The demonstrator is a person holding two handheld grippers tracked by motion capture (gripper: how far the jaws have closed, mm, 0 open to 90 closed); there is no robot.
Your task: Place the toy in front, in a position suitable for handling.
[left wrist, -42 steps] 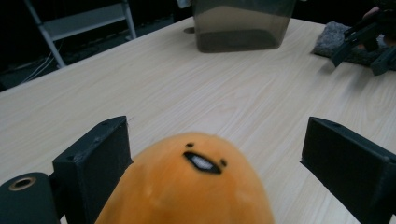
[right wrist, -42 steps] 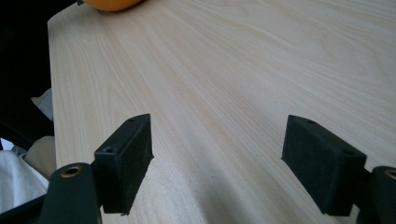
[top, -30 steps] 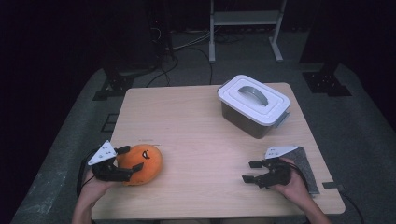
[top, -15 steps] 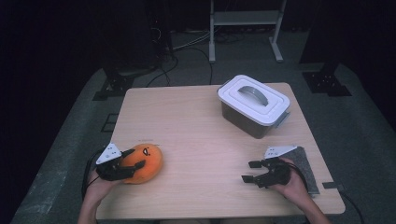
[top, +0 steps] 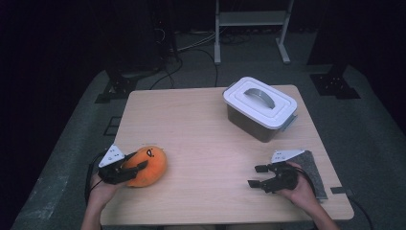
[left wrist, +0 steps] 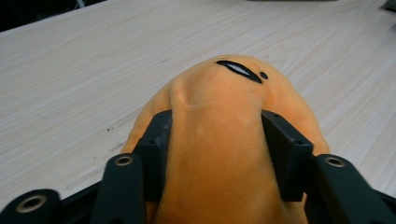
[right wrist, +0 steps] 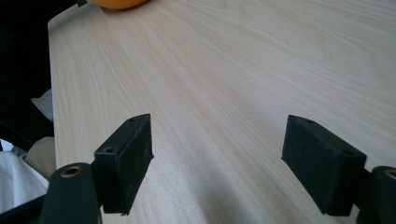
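Orange plush toy (top: 147, 166), near-left table (top: 201, 129) corner, squeezed between the just-closing jaws of the left gripper (top: 135, 166). Lidded box (top: 259, 108) lies far right of it. Right gripper (top: 259, 175), nearer the box, gapes empty.

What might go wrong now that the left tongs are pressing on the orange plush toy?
1. The left tongs, whose jaws have just been closing, dent the soft orange plush toy near one end; it may sag or slip out when lifted.
2. The white lid covers the container, so the toy cannot go in until the open right tongs remove it.
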